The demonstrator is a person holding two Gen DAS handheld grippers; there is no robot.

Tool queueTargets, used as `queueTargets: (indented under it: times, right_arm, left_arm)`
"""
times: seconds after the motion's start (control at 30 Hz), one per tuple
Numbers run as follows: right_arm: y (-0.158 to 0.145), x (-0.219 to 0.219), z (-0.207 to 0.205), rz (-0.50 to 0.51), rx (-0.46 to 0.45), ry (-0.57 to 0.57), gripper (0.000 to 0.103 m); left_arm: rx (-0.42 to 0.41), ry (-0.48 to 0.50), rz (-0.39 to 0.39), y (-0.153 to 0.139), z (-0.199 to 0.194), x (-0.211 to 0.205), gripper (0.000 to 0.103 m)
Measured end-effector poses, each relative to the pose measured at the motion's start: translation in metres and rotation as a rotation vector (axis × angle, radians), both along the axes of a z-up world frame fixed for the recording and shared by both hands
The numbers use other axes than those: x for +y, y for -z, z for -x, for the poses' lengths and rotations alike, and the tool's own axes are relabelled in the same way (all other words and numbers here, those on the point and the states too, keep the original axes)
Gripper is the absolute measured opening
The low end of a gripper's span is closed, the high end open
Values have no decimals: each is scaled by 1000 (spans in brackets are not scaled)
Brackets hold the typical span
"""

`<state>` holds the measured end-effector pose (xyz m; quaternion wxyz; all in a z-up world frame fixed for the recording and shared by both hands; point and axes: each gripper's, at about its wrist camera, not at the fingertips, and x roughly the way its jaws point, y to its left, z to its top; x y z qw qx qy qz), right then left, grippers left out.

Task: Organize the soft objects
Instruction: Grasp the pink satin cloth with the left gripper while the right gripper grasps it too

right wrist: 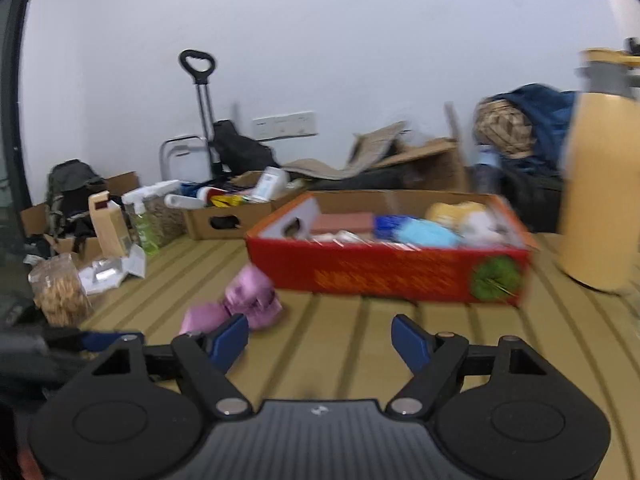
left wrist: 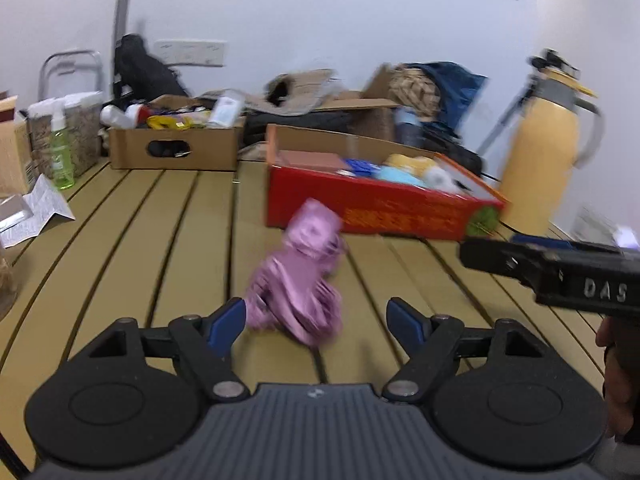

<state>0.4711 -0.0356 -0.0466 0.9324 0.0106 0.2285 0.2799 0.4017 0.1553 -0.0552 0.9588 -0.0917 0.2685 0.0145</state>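
Observation:
A pink soft toy [left wrist: 299, 272] lies on the tan slatted table, just ahead of my left gripper [left wrist: 316, 320], which is open and empty, its left blue pad close beside the toy. The toy also shows in the right wrist view [right wrist: 244, 304], left of my right gripper [right wrist: 320, 340], which is open and empty. A red cardboard box [left wrist: 380, 208] behind the toy holds several soft items, blue, yellow and white [right wrist: 432, 228]. The right gripper's body [left wrist: 560, 272] shows at the right in the left wrist view.
A tall yellow flask [left wrist: 544, 148] stands right of the red box [right wrist: 384, 268]. A brown box of clutter [left wrist: 176, 144], a green spray bottle [left wrist: 61, 148], papers [left wrist: 36, 212] and a bag of snacks [right wrist: 60, 292] sit at the left. Bags and cardboard line the wall.

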Motion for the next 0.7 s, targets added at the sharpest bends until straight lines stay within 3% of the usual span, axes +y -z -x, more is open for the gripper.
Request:
queueTargets:
  times: [0.1, 0.23, 0.3, 0.37, 0.4, 0.43, 0.53, 0.7]
  right_arm:
    - [-3, 37, -48, -2, 40, -89, 70]
    - [9, 78, -98, -10, 150, -186, 64]
    - [24, 88, -110, 4, 189, -185, 53]
    - [36, 85, -115, -38, 244, -199, 41]
    - [38, 82, -117, -72, 263, -216, 29]
    - [39, 78, -119, -100, 280, -227, 26]
    - [40, 63, -116, -130, 283, -190, 22]
    - [46, 14, -80, -167, 261, -92, 19]
  left_arm:
    - [30, -39, 26, 11, -18, 12, 65]
    - [36, -14, 67, 20, -23, 19, 63]
    - [51, -10, 100, 25, -26, 25, 58]
    - [51, -11, 112, 28, -26, 28, 49]
    - [49, -4, 119, 28, -27, 29, 41]
    - [51, 1, 125, 29, -28, 29, 33]
    - [51, 17, 145, 29, -30, 29, 24]
    - [40, 112, 176, 26, -27, 16, 23]
